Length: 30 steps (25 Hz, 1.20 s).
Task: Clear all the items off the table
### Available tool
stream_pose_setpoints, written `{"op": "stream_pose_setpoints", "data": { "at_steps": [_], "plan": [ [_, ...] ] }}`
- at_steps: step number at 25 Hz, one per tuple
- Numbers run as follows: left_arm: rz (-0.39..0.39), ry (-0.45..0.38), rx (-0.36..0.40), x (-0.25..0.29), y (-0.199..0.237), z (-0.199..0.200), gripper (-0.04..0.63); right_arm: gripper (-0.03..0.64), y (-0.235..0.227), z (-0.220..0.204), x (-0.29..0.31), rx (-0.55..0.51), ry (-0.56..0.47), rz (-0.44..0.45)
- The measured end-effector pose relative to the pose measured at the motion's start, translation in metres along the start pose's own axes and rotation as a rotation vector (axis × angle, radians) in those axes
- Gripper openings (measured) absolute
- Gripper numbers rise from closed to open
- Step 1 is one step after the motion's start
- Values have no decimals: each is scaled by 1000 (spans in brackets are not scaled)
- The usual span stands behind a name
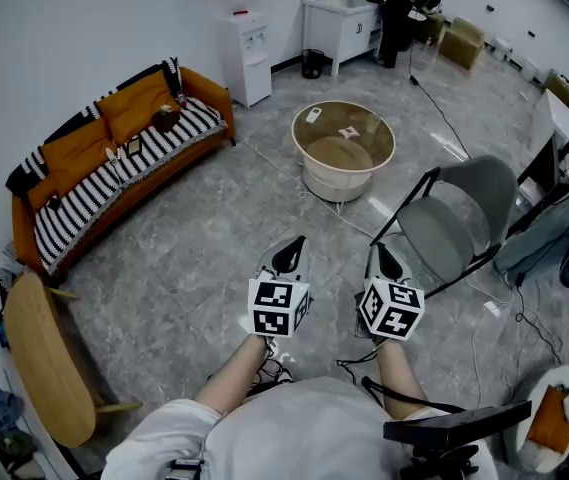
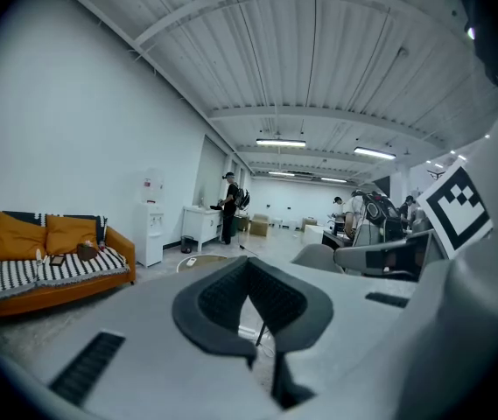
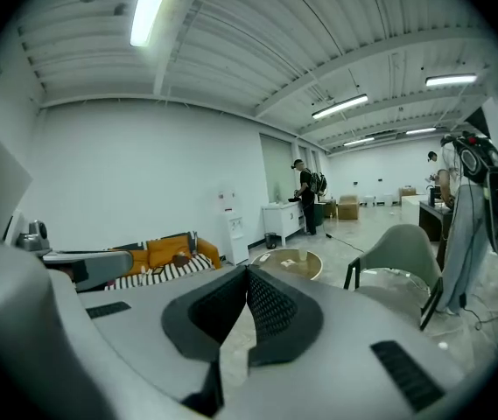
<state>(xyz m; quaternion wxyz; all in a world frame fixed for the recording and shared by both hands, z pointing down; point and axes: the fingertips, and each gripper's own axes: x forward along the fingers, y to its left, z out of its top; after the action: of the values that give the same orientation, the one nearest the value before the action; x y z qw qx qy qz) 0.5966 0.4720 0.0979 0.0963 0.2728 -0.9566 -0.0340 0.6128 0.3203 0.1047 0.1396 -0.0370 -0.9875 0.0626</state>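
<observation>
A round glass-topped table on a cream base stands on the floor ahead of me. On it lie a small white flat item and a white scrap. The left gripper and the right gripper are held side by side in front of my body. Both point toward the table and stay well short of it. In the left gripper view the left gripper has its pads together with nothing between them. The right gripper is likewise shut and empty, with the table beyond it.
A grey chair stands just right of the table. An orange sofa with a striped cover lines the left wall. Behind the table are a water dispenser, a white cabinet and a person. A wooden chair sits at near left.
</observation>
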Motion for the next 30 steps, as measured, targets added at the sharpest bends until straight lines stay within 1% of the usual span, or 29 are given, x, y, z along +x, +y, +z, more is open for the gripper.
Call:
{"op": "stream_pose_setpoints", "data": {
  "at_steps": [6, 8, 12, 18, 24, 30],
  "plan": [
    [-13, 13, -7, 4, 24, -3, 6, 23, 10, -4, 11, 29, 1, -31],
    [-12, 17, -11, 8, 30, -4, 6, 23, 10, -5, 14, 24, 8, -39],
    [-25, 24, -10, 15, 31, -7, 6, 23, 7, -10, 20, 5, 22, -56],
    [-33, 38, -12, 38, 37, -12, 6, 23, 1, -14, 45, 29, 40, -57],
    [-12, 38, -13, 80, 57, -4, 6, 23, -9, 0, 90, 19, 37, -46],
    [13, 26, -20, 144, 74, 13, 6, 23, -34, 23, 148, -2, 43, -34]
  ]
}}
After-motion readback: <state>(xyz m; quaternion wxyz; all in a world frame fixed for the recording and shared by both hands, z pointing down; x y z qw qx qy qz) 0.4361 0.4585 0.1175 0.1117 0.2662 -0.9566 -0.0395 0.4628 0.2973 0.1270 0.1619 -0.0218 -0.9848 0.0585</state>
